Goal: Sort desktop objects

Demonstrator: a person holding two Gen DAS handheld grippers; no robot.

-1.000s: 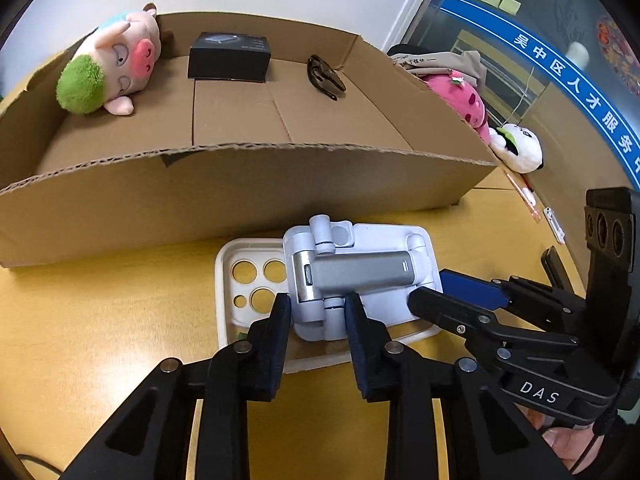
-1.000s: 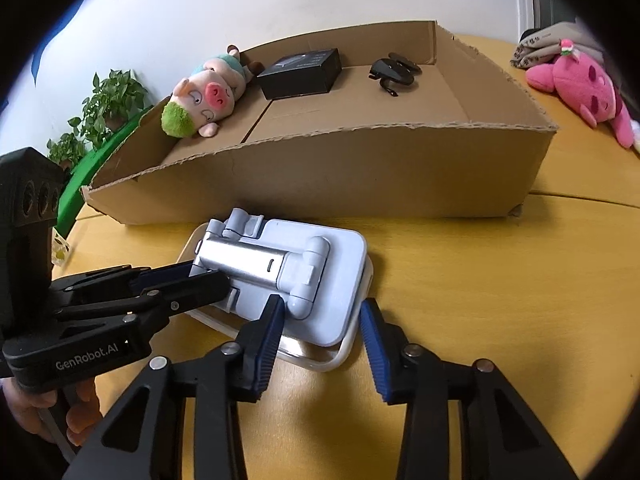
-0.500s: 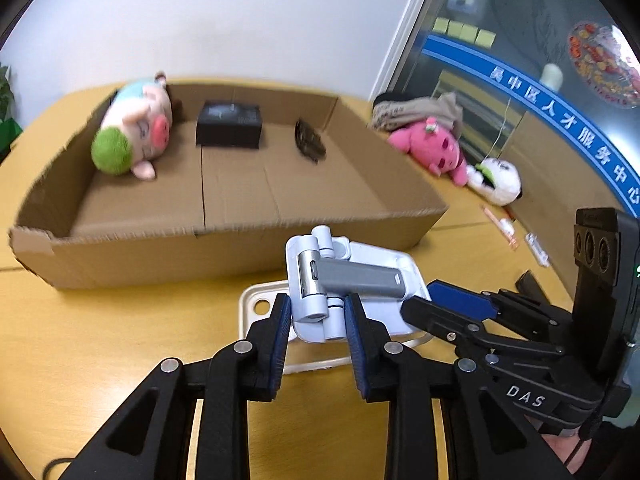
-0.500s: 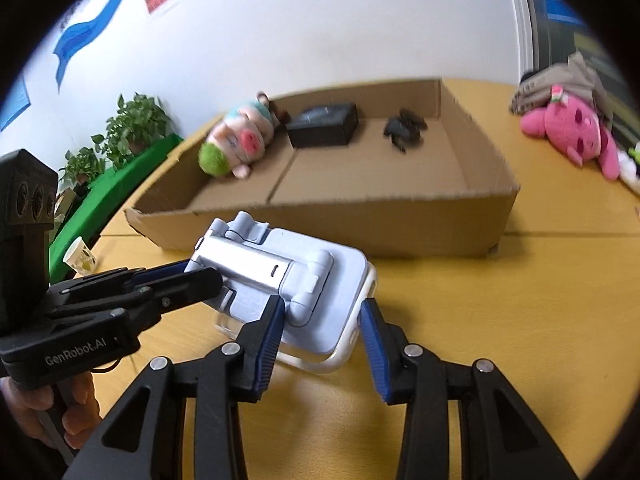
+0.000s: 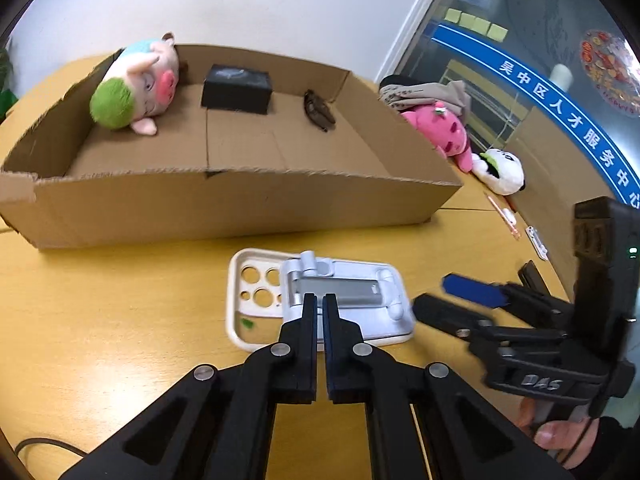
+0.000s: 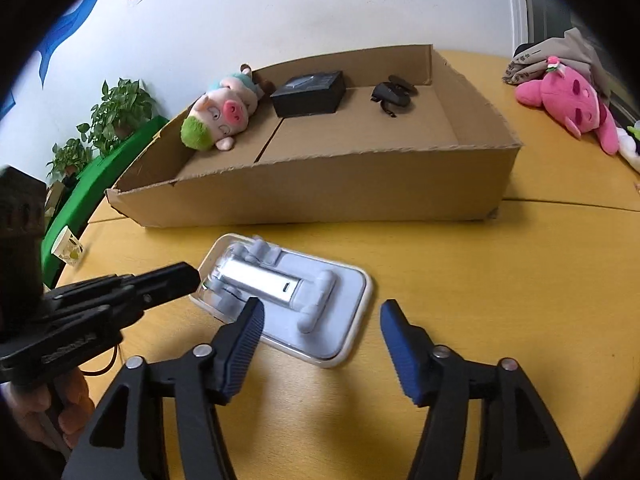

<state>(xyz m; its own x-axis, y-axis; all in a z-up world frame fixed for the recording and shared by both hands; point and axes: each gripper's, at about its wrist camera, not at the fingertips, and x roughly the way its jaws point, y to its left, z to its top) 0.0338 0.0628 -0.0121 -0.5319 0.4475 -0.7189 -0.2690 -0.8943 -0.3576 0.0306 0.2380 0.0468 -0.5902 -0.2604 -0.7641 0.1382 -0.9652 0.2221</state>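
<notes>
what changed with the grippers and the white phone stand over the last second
Both grippers let go of the white folding phone stand, which lies on the white phone case on the yellow table. The left gripper backed off and shut empty; the right gripper is opening, clear of the stand. The cardboard box contents stayed put.

An office: service-centre lettering on a glass partition (image 5: 568, 120), sticky notes (image 5: 476, 24).

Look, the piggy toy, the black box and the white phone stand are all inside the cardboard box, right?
Not quite. The white phone stand is outside the cardboard box, lying on a phone case on the table in front of it, as the right wrist view shows. The piggy toy and black box are inside.
</notes>
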